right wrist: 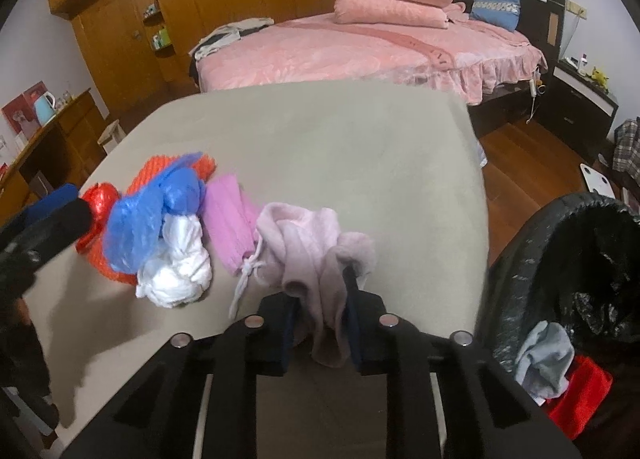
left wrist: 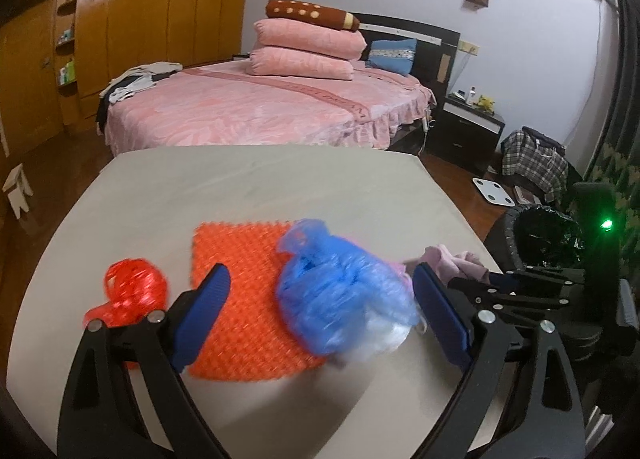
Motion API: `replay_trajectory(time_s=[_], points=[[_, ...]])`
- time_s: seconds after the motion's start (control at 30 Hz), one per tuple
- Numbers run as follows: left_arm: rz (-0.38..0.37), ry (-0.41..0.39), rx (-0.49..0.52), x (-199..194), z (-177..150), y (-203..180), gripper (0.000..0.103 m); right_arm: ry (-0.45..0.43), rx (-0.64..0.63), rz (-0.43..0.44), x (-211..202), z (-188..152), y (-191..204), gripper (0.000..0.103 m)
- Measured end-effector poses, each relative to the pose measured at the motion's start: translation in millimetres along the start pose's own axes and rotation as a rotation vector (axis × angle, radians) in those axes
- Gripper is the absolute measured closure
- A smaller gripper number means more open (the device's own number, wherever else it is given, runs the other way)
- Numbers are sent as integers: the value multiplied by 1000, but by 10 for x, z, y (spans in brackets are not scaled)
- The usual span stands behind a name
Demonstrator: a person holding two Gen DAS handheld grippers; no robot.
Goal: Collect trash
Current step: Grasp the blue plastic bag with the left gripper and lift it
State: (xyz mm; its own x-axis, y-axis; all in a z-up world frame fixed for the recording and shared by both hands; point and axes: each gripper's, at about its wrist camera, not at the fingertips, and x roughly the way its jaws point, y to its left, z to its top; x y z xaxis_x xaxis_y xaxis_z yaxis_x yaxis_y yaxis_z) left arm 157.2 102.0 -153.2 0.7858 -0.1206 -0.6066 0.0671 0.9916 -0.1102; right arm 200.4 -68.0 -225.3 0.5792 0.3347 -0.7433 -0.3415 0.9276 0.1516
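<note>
On the beige table [left wrist: 248,187] lie an orange foam net [left wrist: 240,259], a red plastic bag [left wrist: 134,291], a blue plastic bag [left wrist: 340,291] with a white bag [right wrist: 180,263] under it, and a pink knit piece [right wrist: 230,219]. My left gripper [left wrist: 320,299] is open, its jaws on either side of the blue bag. My right gripper [right wrist: 320,319] is shut on a pale pink fluffy cloth [right wrist: 308,247] at the table's right side. The cloth also shows in the left wrist view [left wrist: 456,259].
A bin with a black liner [right wrist: 560,259] stands right of the table; it holds a grey cloth [right wrist: 544,359] and something red [right wrist: 580,395]. The bin also shows in the left wrist view [left wrist: 548,235]. A pink bed [left wrist: 260,107] and a nightstand [left wrist: 468,127] stand beyond.
</note>
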Motion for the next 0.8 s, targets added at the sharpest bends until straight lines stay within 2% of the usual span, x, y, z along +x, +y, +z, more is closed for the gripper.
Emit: replay_trajectory(time_s=[0.13, 0.3, 0.5, 0.6, 0.8], points=[[-14, 31, 5, 221, 42, -67, 26, -24, 23, 4, -95, 62, -51, 82], [-55, 124, -28, 525, 12, -26, 52, -51, 35, 17, -222, 118, -82, 82], [-68, 113, -69, 500, 34, 92, 69, -56, 57, 19, -298, 109, -140, 82], [-58, 87, -61, 417, 85, 76, 73, -65, 64, 22, -340, 131, -143, 82], [-46, 7, -70, 88, 225, 104, 74, -121, 52, 30, -564, 216, -103, 81]])
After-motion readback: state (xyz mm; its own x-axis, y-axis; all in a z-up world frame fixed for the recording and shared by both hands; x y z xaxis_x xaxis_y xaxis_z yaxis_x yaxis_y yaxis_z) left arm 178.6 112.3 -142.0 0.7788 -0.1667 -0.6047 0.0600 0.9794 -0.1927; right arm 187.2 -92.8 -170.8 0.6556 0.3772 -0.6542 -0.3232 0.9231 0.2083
